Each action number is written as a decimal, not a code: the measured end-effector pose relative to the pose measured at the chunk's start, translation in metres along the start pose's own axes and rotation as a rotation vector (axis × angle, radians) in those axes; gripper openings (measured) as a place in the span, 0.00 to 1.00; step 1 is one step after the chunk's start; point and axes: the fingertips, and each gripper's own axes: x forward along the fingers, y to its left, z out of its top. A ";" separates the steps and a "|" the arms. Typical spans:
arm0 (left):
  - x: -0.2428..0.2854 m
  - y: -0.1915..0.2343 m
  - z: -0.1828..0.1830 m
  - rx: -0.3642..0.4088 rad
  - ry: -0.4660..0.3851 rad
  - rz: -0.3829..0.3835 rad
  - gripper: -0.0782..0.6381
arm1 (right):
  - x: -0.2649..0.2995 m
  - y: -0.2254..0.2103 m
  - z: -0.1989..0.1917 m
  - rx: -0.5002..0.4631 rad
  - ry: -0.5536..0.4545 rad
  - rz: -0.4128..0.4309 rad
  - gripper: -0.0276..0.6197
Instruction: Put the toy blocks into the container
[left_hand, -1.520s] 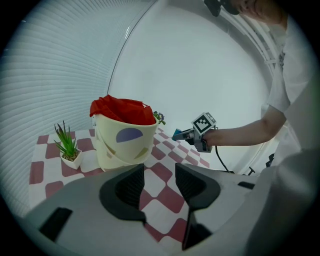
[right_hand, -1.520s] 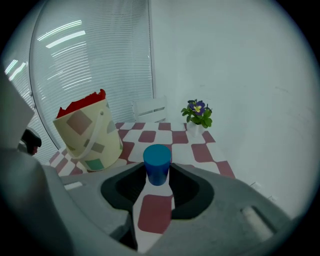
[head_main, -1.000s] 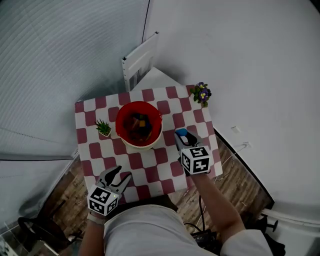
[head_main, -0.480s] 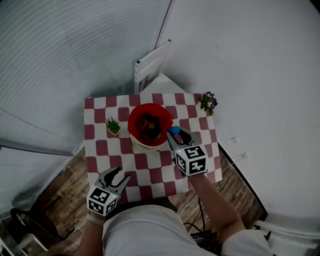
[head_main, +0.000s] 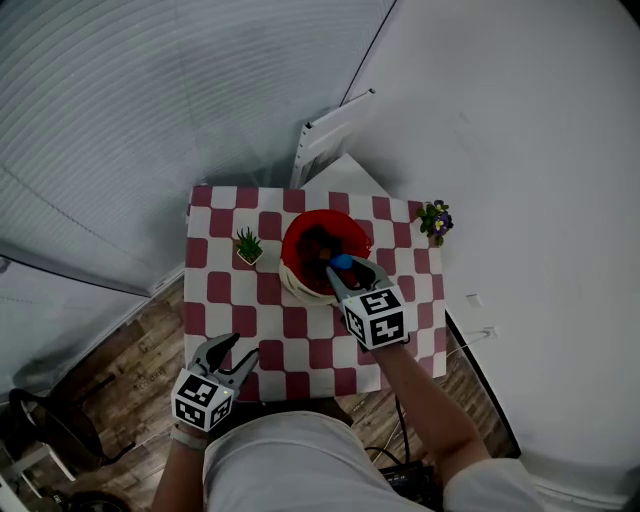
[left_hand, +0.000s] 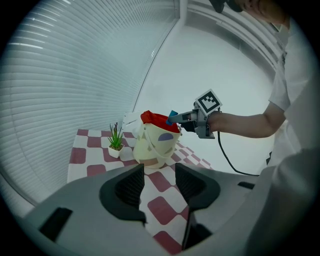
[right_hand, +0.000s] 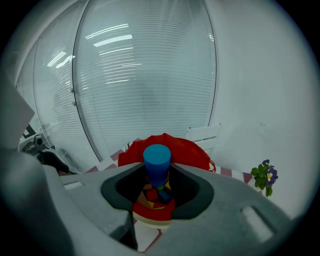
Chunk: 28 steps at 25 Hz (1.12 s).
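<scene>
A cream bucket with a red inside (head_main: 312, 232) (left_hand: 156, 142) (right_hand: 192, 152) stands on the checked table and holds several coloured blocks (right_hand: 152, 194). My right gripper (head_main: 342, 267) (right_hand: 157, 176) is shut on a blue cylinder block (head_main: 341, 263) (right_hand: 157, 164) (left_hand: 172, 116), which it holds upright over the bucket's near rim. My left gripper (head_main: 226, 353) (left_hand: 159, 184) hangs open at the table's near left edge, with nothing between its jaws.
A small green plant in a white pot (head_main: 248, 246) (left_hand: 115, 144) stands left of the bucket. A purple-flowered plant (head_main: 436, 219) (right_hand: 265, 177) sits at the table's far right corner. A white panel (head_main: 335, 138) leans behind the red-and-white checked table (head_main: 215, 290).
My right gripper has carried the blue cylinder from the table's right side to the bucket and now holds it over the rim. The left gripper has stayed put.
</scene>
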 end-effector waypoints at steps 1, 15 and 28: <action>-0.002 0.001 -0.001 -0.005 -0.001 0.005 0.36 | 0.003 0.003 0.000 -0.007 0.007 0.008 0.27; -0.021 0.015 -0.015 -0.054 -0.017 0.062 0.36 | 0.030 0.029 -0.003 -0.084 0.099 0.070 0.27; -0.027 0.017 -0.018 -0.059 -0.022 0.072 0.36 | 0.029 0.032 -0.003 -0.074 0.088 0.081 0.27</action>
